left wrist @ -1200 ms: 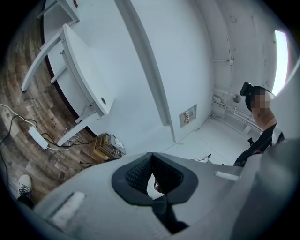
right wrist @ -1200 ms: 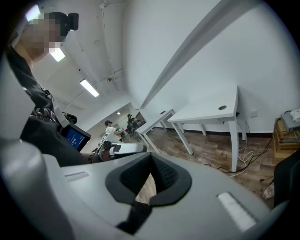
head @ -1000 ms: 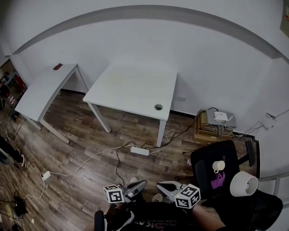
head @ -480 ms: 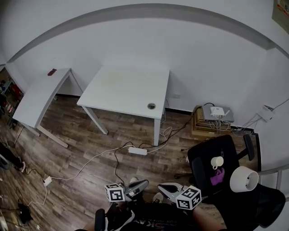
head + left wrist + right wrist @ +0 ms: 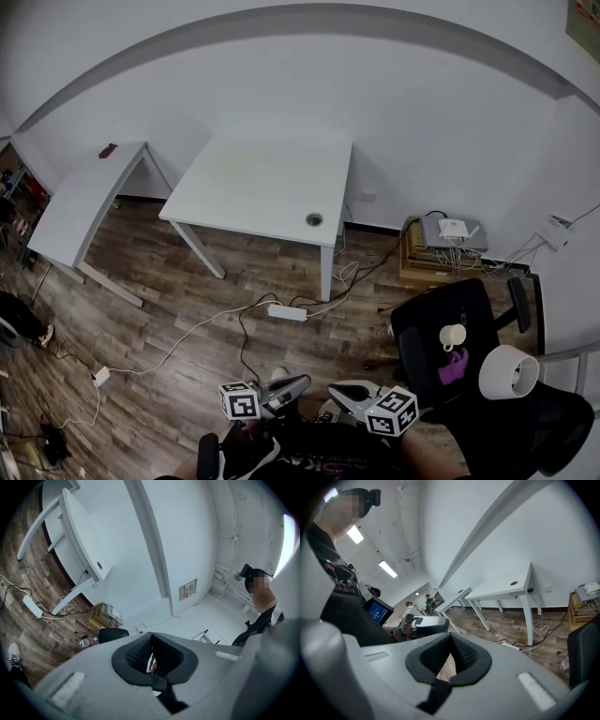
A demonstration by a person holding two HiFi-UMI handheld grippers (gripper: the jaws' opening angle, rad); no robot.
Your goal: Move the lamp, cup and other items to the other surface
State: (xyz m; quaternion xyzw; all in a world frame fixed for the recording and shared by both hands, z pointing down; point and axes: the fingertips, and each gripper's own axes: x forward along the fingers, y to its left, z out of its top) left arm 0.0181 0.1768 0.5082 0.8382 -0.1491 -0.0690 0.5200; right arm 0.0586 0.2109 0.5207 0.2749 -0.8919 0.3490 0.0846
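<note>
Holding nothing, left tool [image 5: 300, 382] and right tool [image 5: 332, 385] are closed; cup [image 5: 452, 337] on black chair [image 5: 422, 323] beside round lamp [image 5: 507, 372].

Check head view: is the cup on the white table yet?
No, the cup sits on the black chair beside a purple item.

2 tables [image 5: 267, 183], 1 chair [image 5: 422, 328], 1 cup [image 5: 452, 337], 1 lamp [image 5: 507, 372]

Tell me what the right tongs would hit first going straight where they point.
Likely the left tongs, just ahead and slightly left of that line, though depth is unclear. If they clear it, the wooden floor comes next.
</note>
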